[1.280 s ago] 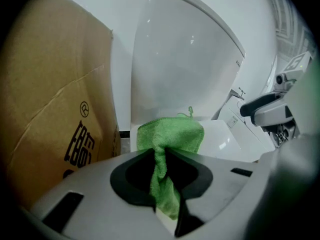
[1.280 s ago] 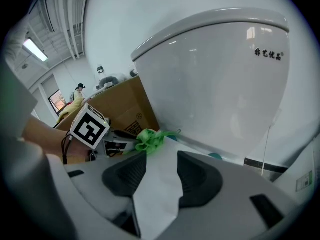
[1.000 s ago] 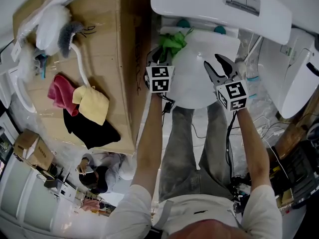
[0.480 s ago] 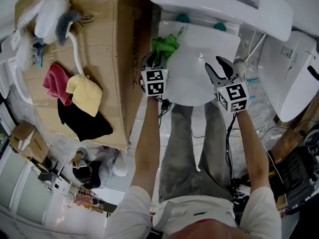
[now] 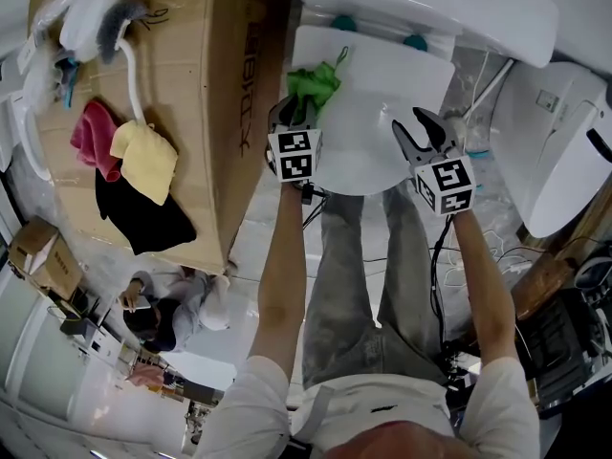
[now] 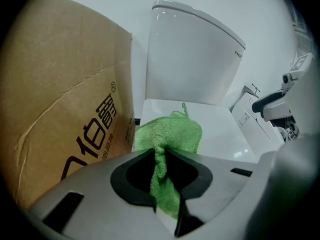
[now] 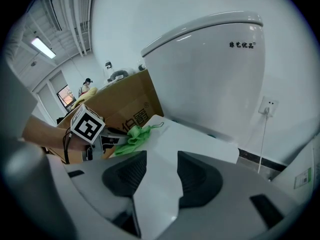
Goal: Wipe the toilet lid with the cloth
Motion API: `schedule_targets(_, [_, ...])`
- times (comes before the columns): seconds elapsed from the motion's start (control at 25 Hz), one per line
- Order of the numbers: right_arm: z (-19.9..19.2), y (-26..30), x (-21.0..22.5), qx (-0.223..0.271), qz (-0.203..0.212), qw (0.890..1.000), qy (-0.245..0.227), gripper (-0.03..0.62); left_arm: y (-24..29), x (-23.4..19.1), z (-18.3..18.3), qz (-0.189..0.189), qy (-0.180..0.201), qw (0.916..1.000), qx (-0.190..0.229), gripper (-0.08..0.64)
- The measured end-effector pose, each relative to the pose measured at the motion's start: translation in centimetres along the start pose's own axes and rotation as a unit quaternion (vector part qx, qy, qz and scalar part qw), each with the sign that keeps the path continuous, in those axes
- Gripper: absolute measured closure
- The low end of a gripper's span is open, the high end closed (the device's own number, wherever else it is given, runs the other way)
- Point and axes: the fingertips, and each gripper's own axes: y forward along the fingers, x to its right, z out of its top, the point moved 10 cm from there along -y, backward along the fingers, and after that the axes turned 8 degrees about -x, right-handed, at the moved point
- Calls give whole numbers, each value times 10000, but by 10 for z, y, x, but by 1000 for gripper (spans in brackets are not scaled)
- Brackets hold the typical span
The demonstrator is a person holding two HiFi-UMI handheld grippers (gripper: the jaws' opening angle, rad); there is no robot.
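The left gripper (image 5: 295, 115) is closed on the green cloth (image 6: 172, 134), which lies on the back left part of the toilet lid (image 5: 382, 103). The right gripper (image 5: 427, 130) is over the lid's right side with its jaws wide apart, gripping nothing. Wiping seems under way, and most of the lid probably remains to be wiped.

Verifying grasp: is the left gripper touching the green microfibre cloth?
Touching. The left gripper view shows the left gripper shut on the green microfibre cloth.

looks along parted, empty jaws of right gripper (image 7: 161, 173) onto white toilet lid (image 7: 197, 140); finds green cloth (image 7: 132, 135) bunched at lid's far left corner, at tip of left gripper (image 7: 111, 143), beside cardboard box (image 7: 125, 104), below cistern (image 7: 210, 69).
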Motion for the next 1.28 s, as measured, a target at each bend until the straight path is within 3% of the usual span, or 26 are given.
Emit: schedule_targets(1.28, [-71,-52,57,-127,234,9996,-47,393,12,134,-10,-181,-13,9998,-21,482])
